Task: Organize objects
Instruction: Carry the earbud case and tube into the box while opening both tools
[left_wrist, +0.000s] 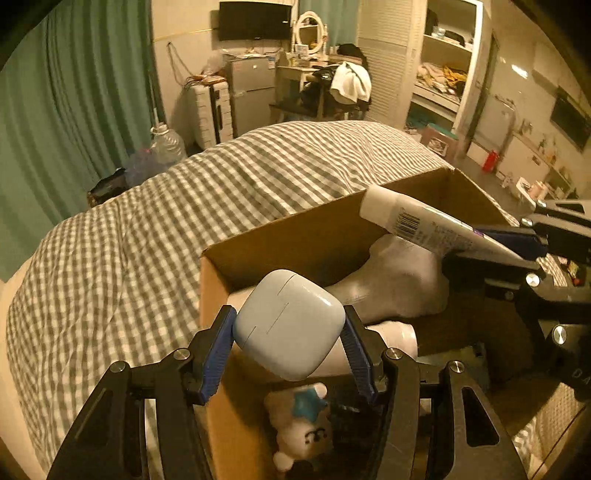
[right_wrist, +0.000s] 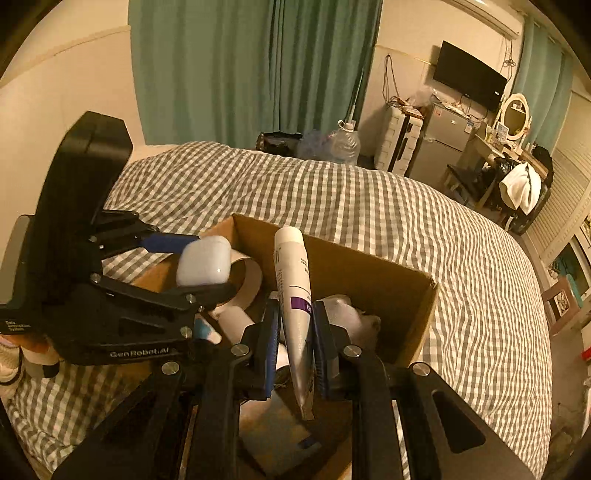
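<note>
My left gripper (left_wrist: 290, 328) is shut on a pale blue earbud case (left_wrist: 288, 323), held over the near left corner of an open cardboard box (left_wrist: 295, 236). My right gripper (right_wrist: 295, 339) is shut on a white tube with a purple band (right_wrist: 293, 291), cap end forward, above the same box (right_wrist: 373, 280). The tube (left_wrist: 424, 225) and right gripper (left_wrist: 517, 247) show at the right of the left wrist view. The case (right_wrist: 203, 264) and left gripper (right_wrist: 207, 266) show at the left of the right wrist view. Inside the box lie a white plush toy (left_wrist: 299, 424), white socks (left_wrist: 399, 284) and other white items.
The box rests on a bed with a grey and white checked cover (left_wrist: 147, 229). Green curtains (right_wrist: 251, 66), a water jug (right_wrist: 343, 146), a suitcase, a small fridge (right_wrist: 439, 136) and a cluttered desk stand beyond the bed. A person's hand (right_wrist: 14, 354) holds the left gripper.
</note>
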